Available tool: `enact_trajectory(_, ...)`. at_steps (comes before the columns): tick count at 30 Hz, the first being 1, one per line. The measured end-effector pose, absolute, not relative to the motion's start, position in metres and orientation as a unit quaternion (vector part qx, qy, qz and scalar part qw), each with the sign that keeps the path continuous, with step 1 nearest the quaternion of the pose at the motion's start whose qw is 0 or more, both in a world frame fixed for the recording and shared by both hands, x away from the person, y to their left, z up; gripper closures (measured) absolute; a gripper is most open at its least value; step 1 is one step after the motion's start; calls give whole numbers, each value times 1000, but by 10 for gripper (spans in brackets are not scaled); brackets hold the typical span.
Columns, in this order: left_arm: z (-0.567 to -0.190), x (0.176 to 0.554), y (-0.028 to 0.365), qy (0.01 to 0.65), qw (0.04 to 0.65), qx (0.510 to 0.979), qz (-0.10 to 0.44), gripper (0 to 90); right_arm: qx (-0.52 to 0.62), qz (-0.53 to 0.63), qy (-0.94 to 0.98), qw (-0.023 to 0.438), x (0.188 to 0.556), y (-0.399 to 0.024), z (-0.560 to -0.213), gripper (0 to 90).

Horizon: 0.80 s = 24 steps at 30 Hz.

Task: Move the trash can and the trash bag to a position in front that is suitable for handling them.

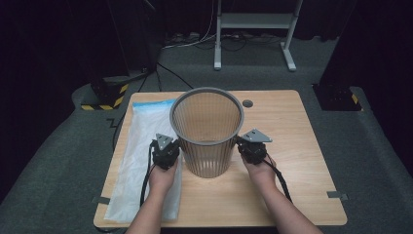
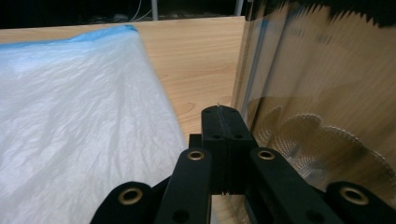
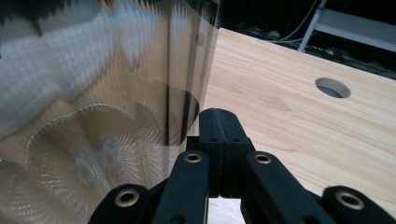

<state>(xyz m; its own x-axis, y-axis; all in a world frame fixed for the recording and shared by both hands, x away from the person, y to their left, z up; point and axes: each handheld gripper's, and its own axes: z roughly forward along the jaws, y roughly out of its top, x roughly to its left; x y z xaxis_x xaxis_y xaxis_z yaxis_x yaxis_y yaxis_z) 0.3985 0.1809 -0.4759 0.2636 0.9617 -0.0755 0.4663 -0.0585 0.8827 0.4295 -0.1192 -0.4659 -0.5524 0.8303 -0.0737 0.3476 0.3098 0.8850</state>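
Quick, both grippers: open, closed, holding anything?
Left hand-held gripper: closed, holding nothing, beside the bin.
Right hand-held gripper: closed, holding nothing, at the bin's other side.

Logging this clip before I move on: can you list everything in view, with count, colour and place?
Mesh bin: one, grey, upright at table centre.
Plastic bag: one, clear white with blue top edge, flat along the table's left side.
Table: one, light wood, with a cable hole near its far edge.
Stand: one, light grey, on the floor beyond.
Left gripper: black, jaws shut, beside the bin's left wall.
Right gripper: black, jaws shut, beside its right wall.
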Motion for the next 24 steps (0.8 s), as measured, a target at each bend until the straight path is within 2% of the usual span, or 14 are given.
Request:
enact_trajectory(1,-476,398,181,534,430,669,287,891,389,444,760,273,429,-118,-466,880)
enact_trajectory(2,-476,398,182,532,429,670,291,869,394,445,757,272,430,-119,-467,834)
enact_trajectory(3,-476,398,182,533,428,669,291,869,394,445,757,272,430,-119,-467,834)
enact_trajectory(6,-477,398,188,534,414,673,300,765,402,445,755,266,433,-123,-467,734)
enact_trajectory(8,-480,396,195,538,400,675,308,724,409,442,752,268,433,-127,-467,708)
enact_trajectory(14,-484,381,219,551,362,680,322,615,407,439,756,264,433,-130,-470,705)
enact_trajectory(16,-485,375,225,558,336,685,328,563,405,441,758,259,432,-126,-471,728)
enact_trajectory(19,-486,366,234,565,317,691,319,521,402,438,758,267,428,-118,-471,826)
enact_trajectory(24,-494,355,241,571,302,701,302,424,396,434,766,260,426,-109,-476,789)
